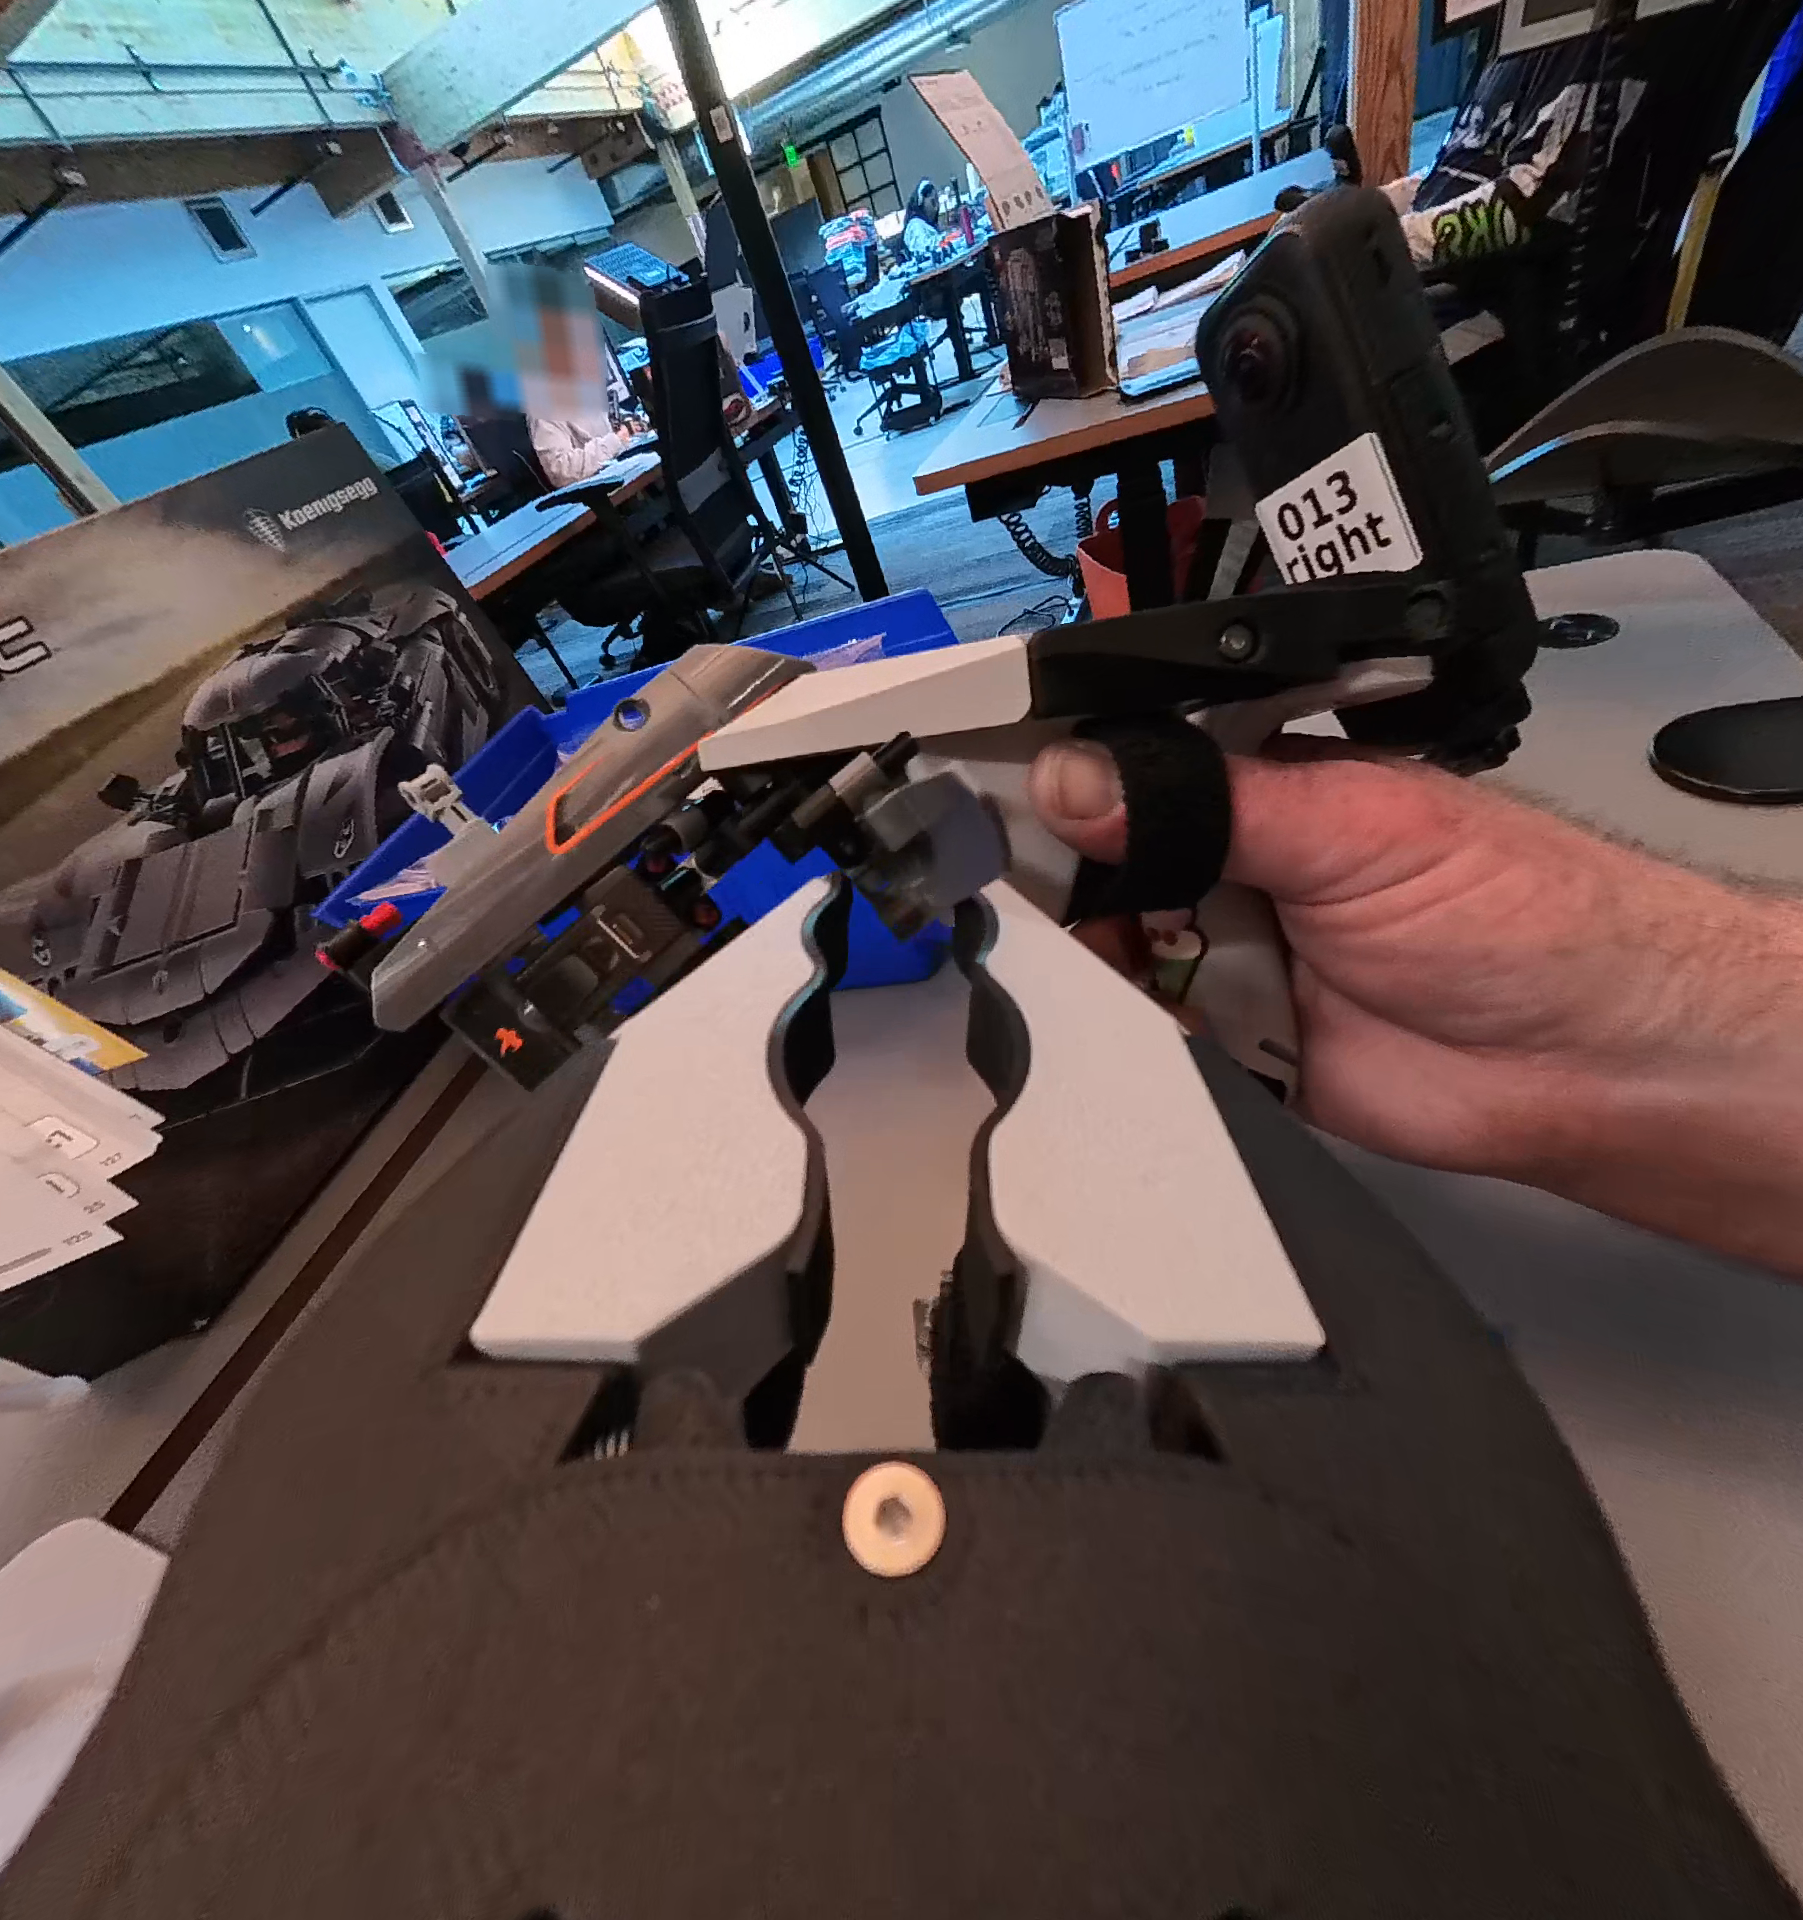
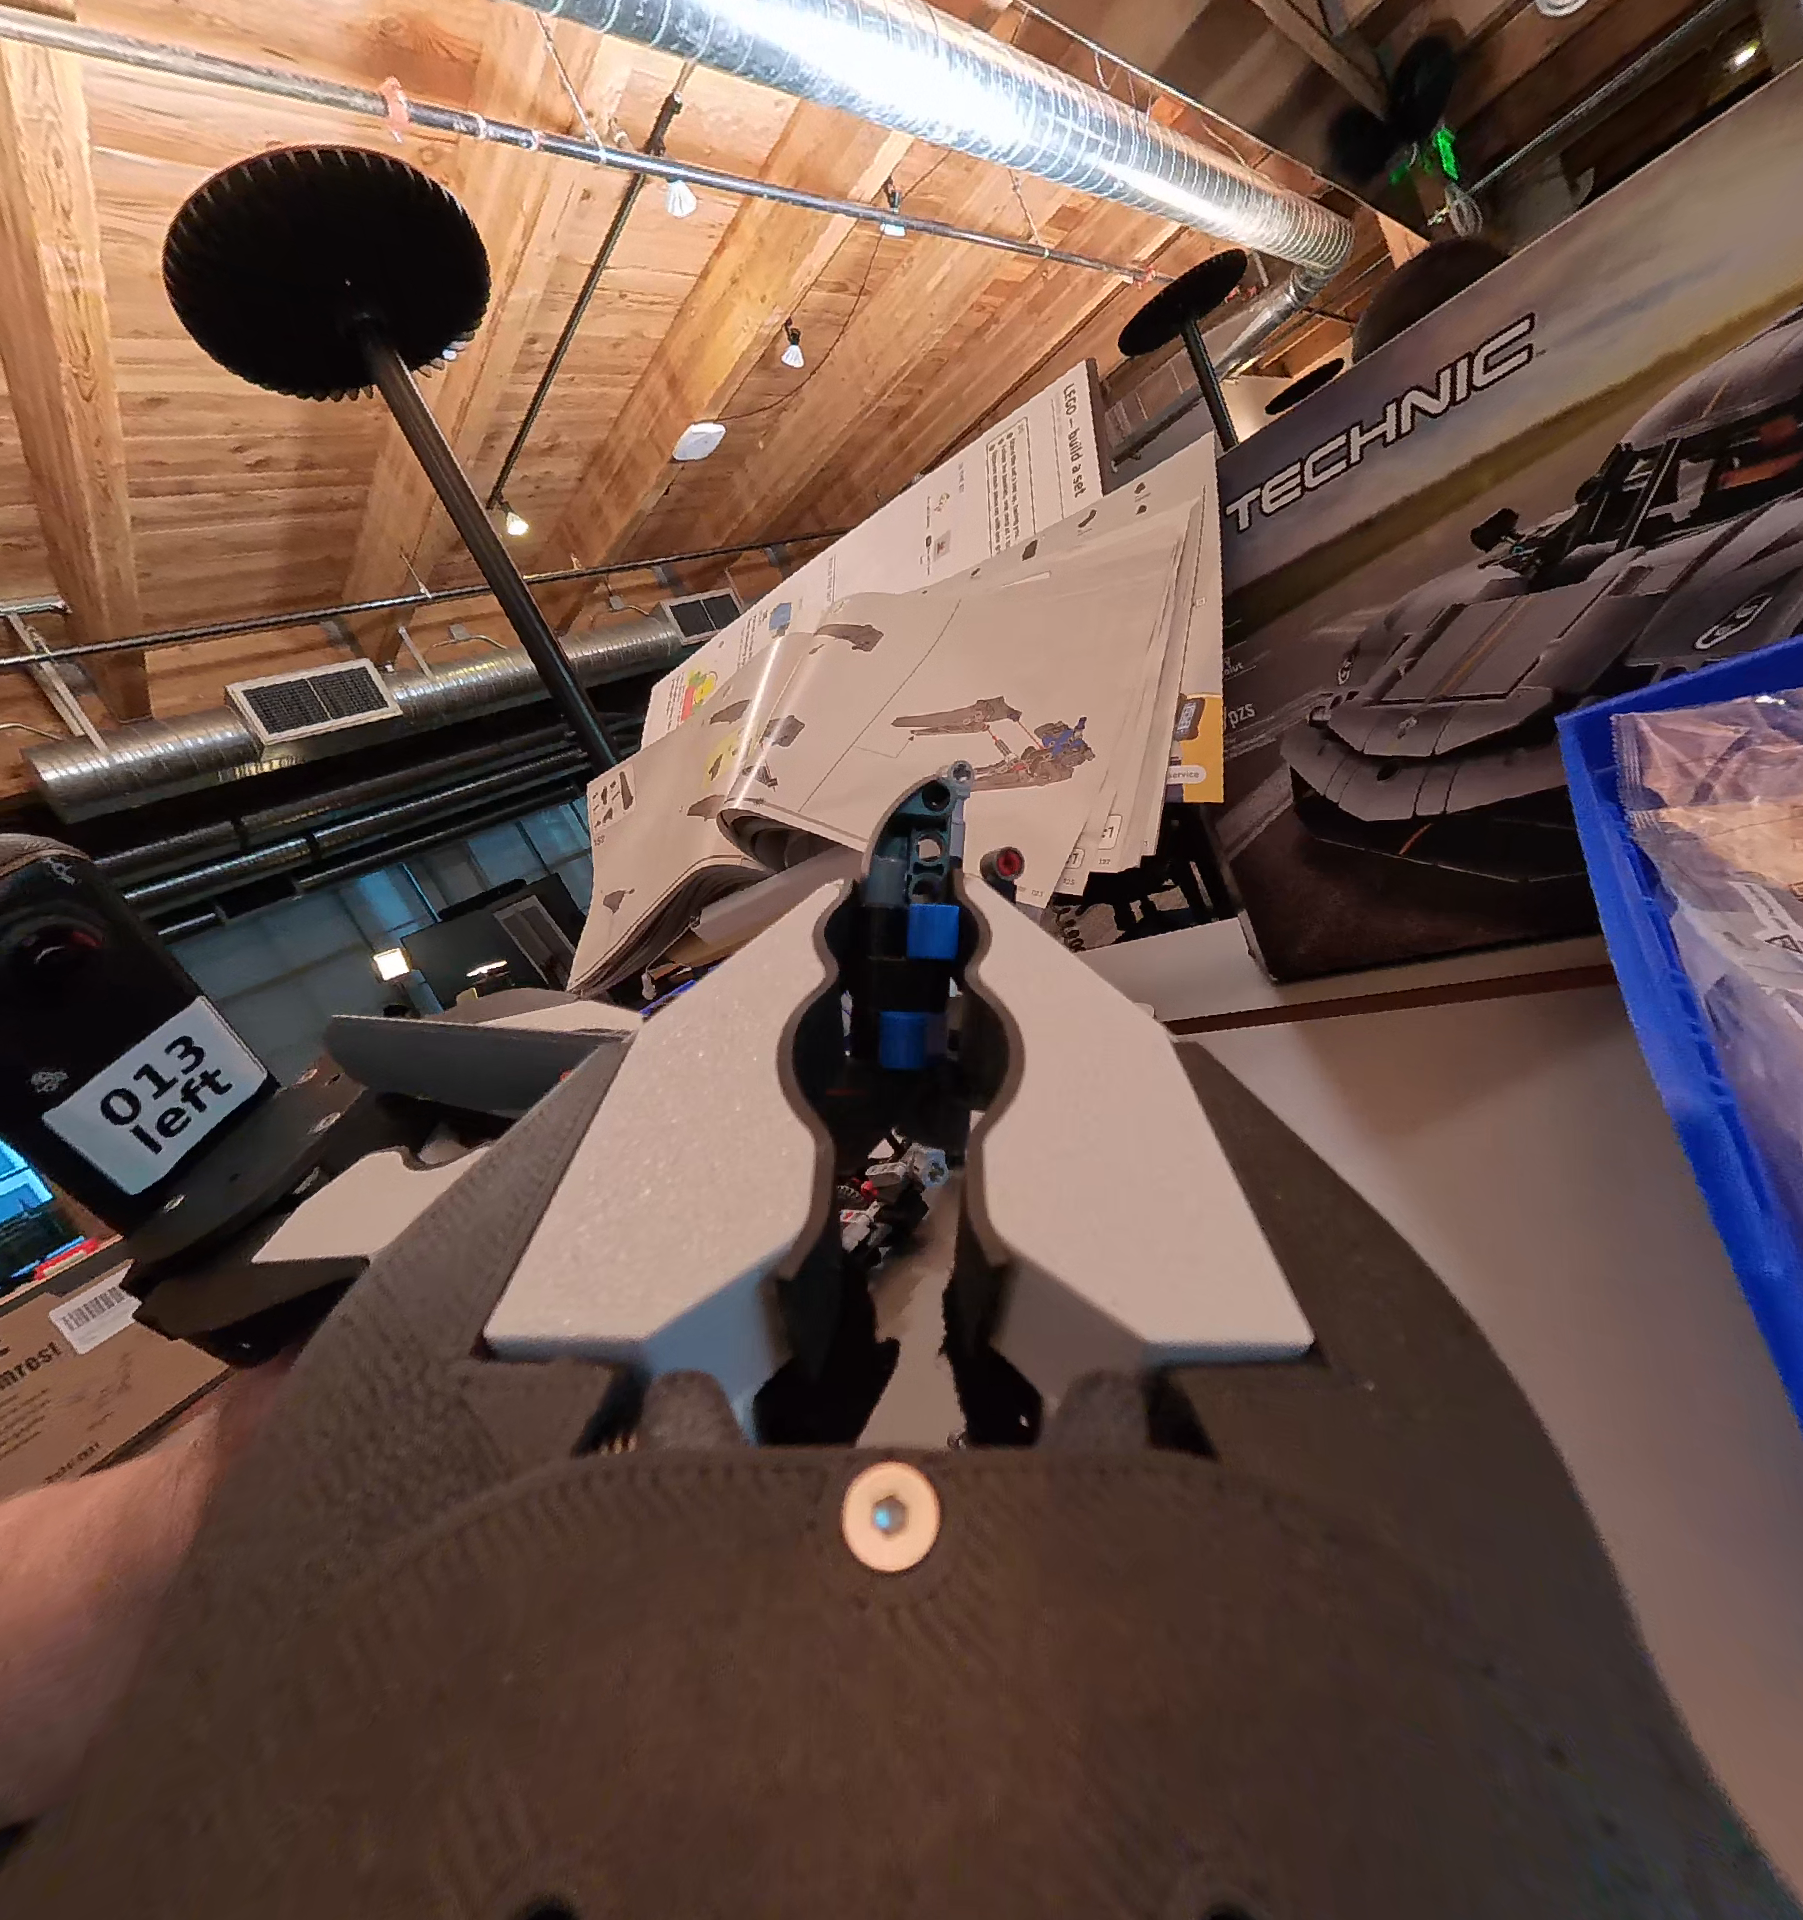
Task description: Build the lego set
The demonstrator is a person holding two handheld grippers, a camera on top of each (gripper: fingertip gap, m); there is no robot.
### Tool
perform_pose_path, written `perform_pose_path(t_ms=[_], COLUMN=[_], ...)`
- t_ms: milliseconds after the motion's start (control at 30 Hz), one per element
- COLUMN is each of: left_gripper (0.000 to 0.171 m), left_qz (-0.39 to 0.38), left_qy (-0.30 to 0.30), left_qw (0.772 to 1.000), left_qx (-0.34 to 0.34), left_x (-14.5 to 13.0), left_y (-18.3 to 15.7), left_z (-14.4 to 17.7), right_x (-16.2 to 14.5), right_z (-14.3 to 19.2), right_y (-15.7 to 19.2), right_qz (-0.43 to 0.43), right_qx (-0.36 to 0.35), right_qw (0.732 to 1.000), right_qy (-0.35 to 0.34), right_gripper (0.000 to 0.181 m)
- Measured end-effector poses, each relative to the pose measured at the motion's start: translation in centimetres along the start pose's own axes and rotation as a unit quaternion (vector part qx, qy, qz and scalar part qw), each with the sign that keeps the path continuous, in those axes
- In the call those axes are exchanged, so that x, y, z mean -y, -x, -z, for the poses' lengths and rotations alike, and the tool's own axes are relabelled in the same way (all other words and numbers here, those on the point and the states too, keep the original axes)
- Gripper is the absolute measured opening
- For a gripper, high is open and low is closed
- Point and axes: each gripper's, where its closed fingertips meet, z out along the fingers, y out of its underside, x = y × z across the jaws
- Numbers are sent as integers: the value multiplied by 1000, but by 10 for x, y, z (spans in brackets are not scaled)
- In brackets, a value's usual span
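Up off the worktop (image 1: 1655, 1455), the lego assembly (image 1: 564, 862) is held in the air by the right gripper (image 1: 772, 727), whose white fingers (image 1: 876, 707) reach in from the right and close on its black inner beams. From the right wrist view those same fingers (image 2: 689, 1122) are drawn nearly together around the black and blue core of the build (image 2: 912, 956), with a dark grey beam end poking up past the tips. A person's hand (image 1: 1396, 935) grips the handle, a black strap looped over one finger.

The assembly is a long grey panel with an orange outline, tilted so its far end rises to the right, with black parts and red pins underneath and a light grey connector standing on top. It hangs over the blue bin (image 1: 523, 769).

The left gripper (image 1: 897, 914) sits just below the near right end of the assembly, where a grey piece (image 1: 928, 842) hangs by the tips. Its fingers (image 1: 668, 1164) stand partly apart with bare worktop showing through the gap; whether the tips touch that grey piece I cannot tell.

At the far left the set's box (image 1: 211, 748) leans upright, and an open instruction booklet (image 2: 928, 675) rests against it. A clear bag of parts (image 2: 1738, 883) lies in the blue bin at the right of the right wrist view.
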Motion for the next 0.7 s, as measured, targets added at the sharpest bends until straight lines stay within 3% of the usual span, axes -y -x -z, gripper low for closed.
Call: perform_pose_path(t_ms=[700], left_gripper=[28], left_qz=[9], left_qy=[-21], left_qw=[1000], left_qx=[-21], left_x=[4], left_y=[-6], left_z=[-2], right_x=[2], right_z=[1], right_y=[-1], right_qz=[2], right_qx=[-1], right_qw=[1000], right_qy=[-3], right_gripper=[13])
